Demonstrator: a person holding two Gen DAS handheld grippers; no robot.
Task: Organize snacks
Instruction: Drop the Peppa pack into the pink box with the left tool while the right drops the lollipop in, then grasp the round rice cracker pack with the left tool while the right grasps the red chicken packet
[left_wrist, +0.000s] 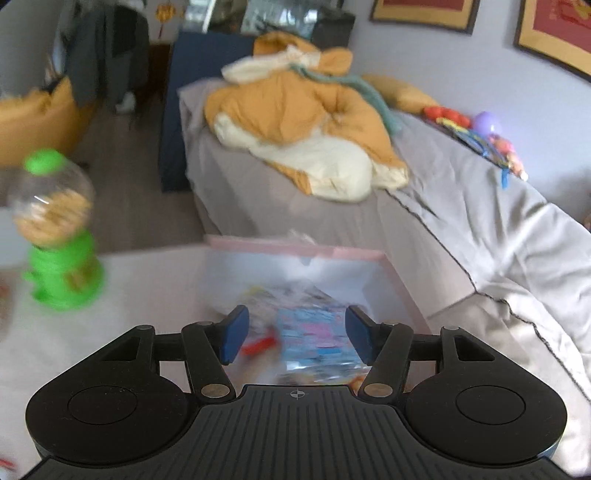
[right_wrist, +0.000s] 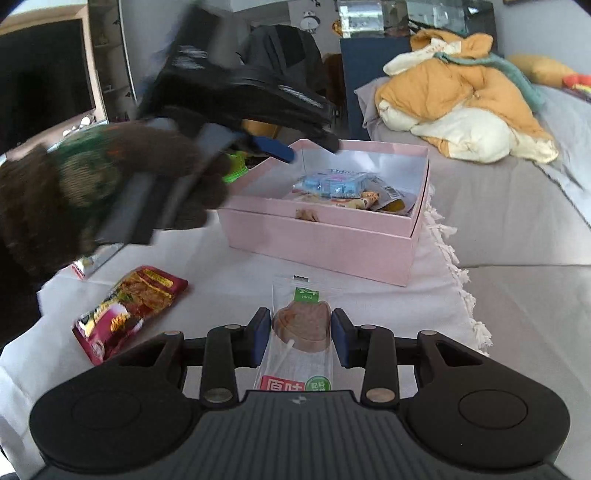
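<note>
Our right gripper (right_wrist: 298, 338) has its blue pads closed on a clear-wrapped lollipop (right_wrist: 301, 325); the brown candy head sits squarely between the fingers, the stick and the red-and-green label trailing back toward 6 o'clock, the wrapper's top edge reaching toward 12. Just beyond it, at 12 to 1 o'clock, we see the pink box (right_wrist: 325, 236) on the white cloth (right_wrist: 229, 266), open at the top and holding a blue packet (right_wrist: 332, 182) with other wrapped snacks beside it. At 9 o'clock from the gripper a dark red snack bag (right_wrist: 127, 310) lies flat on the cloth, well apart from the box.

Our left gripper (left_wrist: 293, 332) hangs over the box's near-left corner as the right wrist view shows it, carried in a dark gloved hand (right_wrist: 110, 184). From its own camera the view is blurred; the jaws stand apart with nothing pinched between them, and the blue packet lies below in the box. At 9 to 10 o'clock from it a green candy dispenser (left_wrist: 55, 229) with a clear globe stands on the cloth. Past the box at 12 o'clock, a bed (left_wrist: 461, 229) carries a bundled orange-and-cream quilt (left_wrist: 306, 133).
</note>
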